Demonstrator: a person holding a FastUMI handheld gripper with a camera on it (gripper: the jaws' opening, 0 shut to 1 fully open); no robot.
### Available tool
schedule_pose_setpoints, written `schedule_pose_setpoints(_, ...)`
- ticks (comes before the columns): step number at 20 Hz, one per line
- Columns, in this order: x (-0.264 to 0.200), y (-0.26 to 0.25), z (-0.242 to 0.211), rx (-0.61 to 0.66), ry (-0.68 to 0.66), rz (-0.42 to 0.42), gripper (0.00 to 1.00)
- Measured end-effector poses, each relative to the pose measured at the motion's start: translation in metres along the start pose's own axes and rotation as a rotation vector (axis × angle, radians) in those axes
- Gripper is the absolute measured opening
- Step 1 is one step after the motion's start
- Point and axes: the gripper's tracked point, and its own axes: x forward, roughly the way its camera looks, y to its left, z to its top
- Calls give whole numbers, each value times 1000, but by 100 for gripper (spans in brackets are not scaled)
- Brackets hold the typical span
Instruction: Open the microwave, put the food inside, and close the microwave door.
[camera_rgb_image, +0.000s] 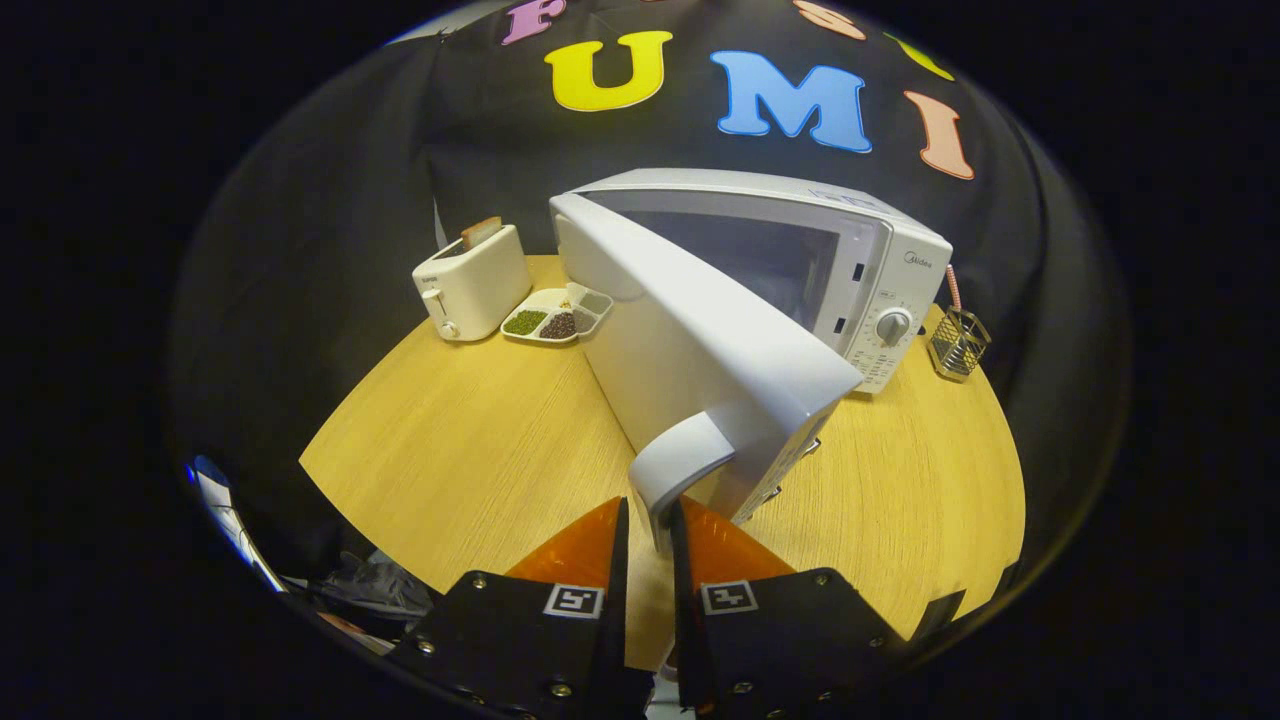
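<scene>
A white microwave (860, 260) stands on the wooden table (470, 440), its door (690, 340) swung wide open toward me. The door's curved handle (672, 465) sits between my fingers, and my gripper (650, 515) is shut on it. The dark cavity (760, 255) shows behind the door. A white sectioned tray of food (556, 318), holding green, dark and grey portions, lies on the table left of the microwave, beyond the door's hinge side.
A white toaster (472, 283) with a slice of bread stands beside the tray at the back left. A small wire basket (958, 343) sits right of the microwave. The table's front edge runs just below my fingers.
</scene>
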Motion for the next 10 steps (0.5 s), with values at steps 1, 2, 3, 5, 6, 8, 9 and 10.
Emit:
schedule_pose_setpoints(1, -1, 5, -1, -12, 3, 3, 21)
schedule_pose_setpoints(2, -1, 10, -2, -25, 7, 4, 21)
schedule_pose_setpoints(3, -2, 15, -3, -38, 10, 4, 21)
schedule_pose_setpoints(5, -3, 27, -6, -59, 18, 8, 21)
schedule_pose_setpoints(6, -4, 34, -8, -70, 24, 11, 21)
schedule_pose_setpoints(8, -4, 47, -10, -92, 30, 21, 21)
schedule_pose_setpoints(9, -3, 53, -11, -96, 33, 27, 21)
schedule_pose_setpoints(10, -4, 61, -12, -98, 35, 33, 21)
